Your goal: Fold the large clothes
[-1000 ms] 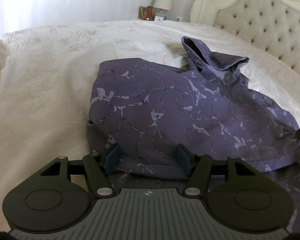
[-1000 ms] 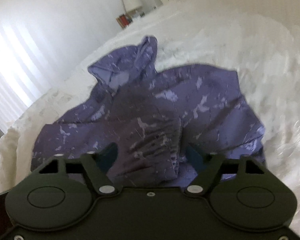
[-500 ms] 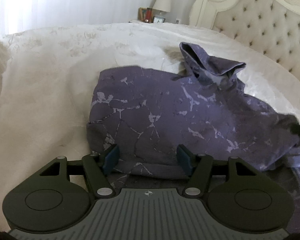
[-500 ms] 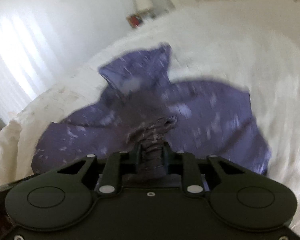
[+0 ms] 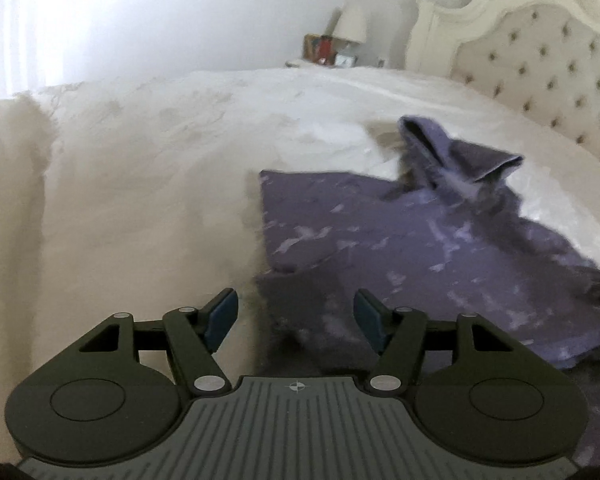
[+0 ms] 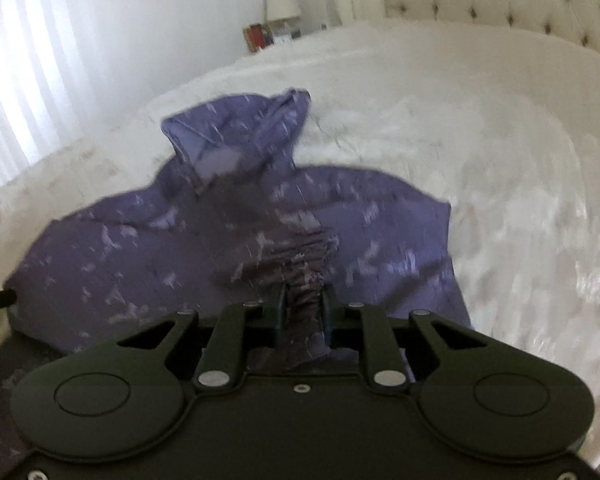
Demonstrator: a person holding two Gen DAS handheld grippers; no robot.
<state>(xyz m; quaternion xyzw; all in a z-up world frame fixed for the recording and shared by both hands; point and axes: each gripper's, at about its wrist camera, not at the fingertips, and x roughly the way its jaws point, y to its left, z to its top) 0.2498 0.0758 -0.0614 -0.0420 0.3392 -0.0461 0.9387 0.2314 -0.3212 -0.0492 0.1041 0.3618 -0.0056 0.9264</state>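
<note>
A purple hoodie (image 5: 400,248) with a pale marbled print lies spread on the white bed (image 5: 140,160), its hood (image 5: 452,160) standing up at the far side. My left gripper (image 5: 296,312) is open over the hoodie's near left edge, and dark fabric lies below the gap without touching the pads. In the right wrist view the hoodie (image 6: 140,248) fills the middle. My right gripper (image 6: 303,312) is closing, its jaws pressed on a bunched, ribbed fold of fabric (image 6: 300,264) that rises from the garment.
White bedding (image 6: 480,160) stretches all round the hoodie. A tufted cream headboard (image 5: 540,60) stands at the far right. Beyond the bed, a lamp (image 5: 350,24) and small items sit on a nightstand. Bright curtains (image 6: 20,80) hang on the left.
My right gripper has gone from wide open to clamped on a gathered fold of the hoodie and lifted it slightly. The left gripper has risen and shifted toward the garment's left edge, still open.
</note>
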